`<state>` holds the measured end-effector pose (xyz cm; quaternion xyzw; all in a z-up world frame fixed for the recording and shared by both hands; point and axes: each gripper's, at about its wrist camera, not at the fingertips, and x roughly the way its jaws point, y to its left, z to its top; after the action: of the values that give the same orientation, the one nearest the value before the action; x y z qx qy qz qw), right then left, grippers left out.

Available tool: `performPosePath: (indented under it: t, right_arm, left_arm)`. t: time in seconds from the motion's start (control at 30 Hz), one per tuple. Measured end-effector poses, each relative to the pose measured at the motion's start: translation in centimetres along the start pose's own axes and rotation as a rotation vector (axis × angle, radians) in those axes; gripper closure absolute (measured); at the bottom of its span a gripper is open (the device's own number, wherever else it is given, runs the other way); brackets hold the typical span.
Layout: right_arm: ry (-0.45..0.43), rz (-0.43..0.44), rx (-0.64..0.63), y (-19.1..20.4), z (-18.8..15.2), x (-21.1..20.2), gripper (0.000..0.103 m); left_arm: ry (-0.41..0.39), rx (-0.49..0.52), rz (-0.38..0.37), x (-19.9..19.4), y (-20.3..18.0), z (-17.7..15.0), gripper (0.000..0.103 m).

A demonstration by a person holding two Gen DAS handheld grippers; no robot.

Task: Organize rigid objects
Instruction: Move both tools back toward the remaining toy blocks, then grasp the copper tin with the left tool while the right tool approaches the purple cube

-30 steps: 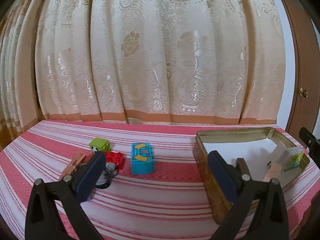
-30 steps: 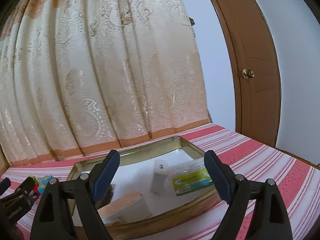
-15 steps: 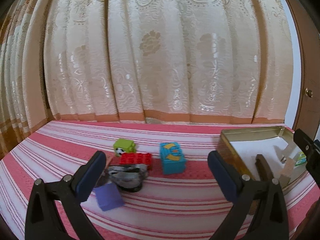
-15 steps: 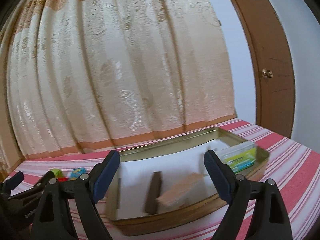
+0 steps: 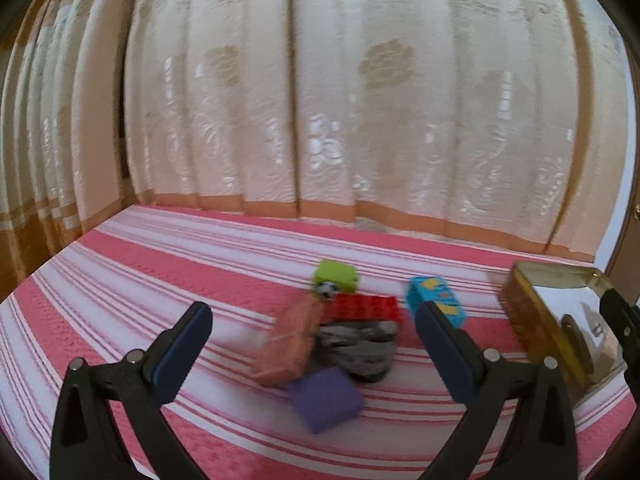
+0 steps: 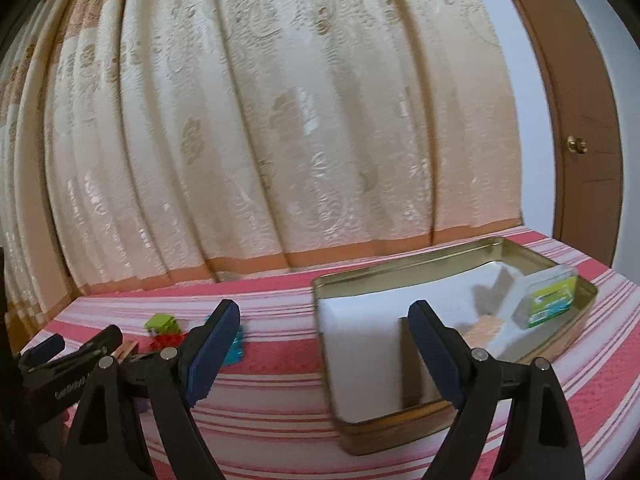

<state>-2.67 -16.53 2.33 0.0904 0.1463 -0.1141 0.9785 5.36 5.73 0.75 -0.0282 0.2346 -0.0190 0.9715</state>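
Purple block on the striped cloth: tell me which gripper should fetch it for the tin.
Left. The left gripper is open and faces the purple block, which lies just ahead between its fingers. The right gripper, also open, points toward the tin, and the block is hidden from its camera.

Left hand-held gripper (image 5: 312,348): black triangular finger frames, dark blue pads (image 5: 182,350), silver screws (one at each pivot). Right hand-held gripper (image 6: 324,350): same build; the left's body bears white lettering, blurred
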Motion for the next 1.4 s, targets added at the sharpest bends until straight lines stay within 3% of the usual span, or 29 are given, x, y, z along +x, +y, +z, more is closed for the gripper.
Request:
performPosePath:
  t: [0.2,0.4,0.63,0.8,0.97,1.2,1.4]
  right_arm:
    - [0.076,0.055,-0.036,2.7,-0.4,1.4,0.015]
    - [0.173,0.125,-0.036,4.4,-1.1,2.9,0.015]
    - [0.235,0.169,-0.033,5.9,-1.7,3.8,0.015]
    - [0.243,0.186,-0.044,6.5,-1.8,3.7,0.015]
    - [0.255,0.199,-0.049,6.8,-1.9,3.9,0.015]
    - [0.262,0.212,-0.059,7.2,-2.0,3.9,0.015]
    - [0.276,0.235,-0.080,7.8,-2.1,3.9,0.015]
  left_arm:
    - [0.048,-0.046,0.025,1.6,3.8,0.6,0.001]
    - [0.137,-0.103,-0.018,3.7,6.9,0.8,0.001]
    - [0.193,0.027,-0.096,4.6,4.7,0.6,0.001]
    - [0.318,0.091,-0.109,6.9,3.3,0.2,0.012]
    - [0.399,-0.029,-0.163,8.5,5.2,-0.2,0.027]
    - [0.394,-0.079,-0.163,8.2,6.6,-0.4,0.058]
    - [0.388,-0.108,-0.164,8.1,7.5,-0.2,0.060]
